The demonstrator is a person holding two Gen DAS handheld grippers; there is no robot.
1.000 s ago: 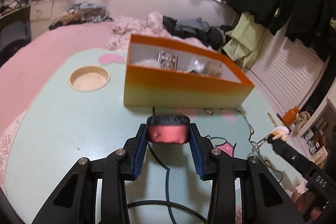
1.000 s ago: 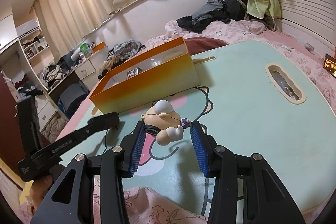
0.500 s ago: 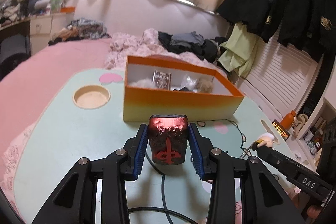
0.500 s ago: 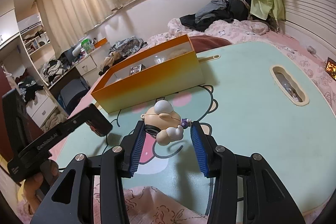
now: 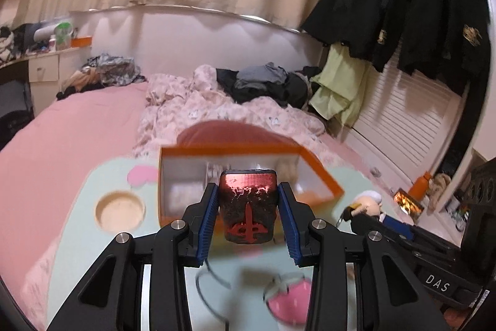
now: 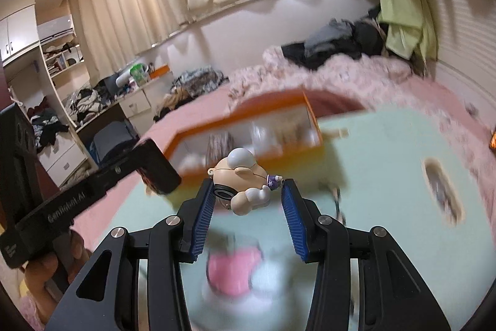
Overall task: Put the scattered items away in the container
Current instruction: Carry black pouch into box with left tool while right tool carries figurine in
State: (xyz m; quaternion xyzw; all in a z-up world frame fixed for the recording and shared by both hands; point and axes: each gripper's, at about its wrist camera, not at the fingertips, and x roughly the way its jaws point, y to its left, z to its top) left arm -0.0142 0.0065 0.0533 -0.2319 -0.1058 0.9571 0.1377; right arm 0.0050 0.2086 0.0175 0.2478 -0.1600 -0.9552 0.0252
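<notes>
my left tool (image 5: 248,213) clamps the red block (image 5: 247,203); right tool (image 6: 248,207) pinches the figurine (image 6: 243,185); clear the orange box (image 5: 322,172) rim before releasing

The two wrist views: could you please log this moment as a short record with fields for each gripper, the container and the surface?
left gripper: shut on a red-and-black block, held above the table
right gripper: shut on a small figurine, also lifted
container: orange box, open-topped, some items already inside, blurred
surface: mint-green table with cartoon print and a round recess
image quality: motion blur in both views
</notes>
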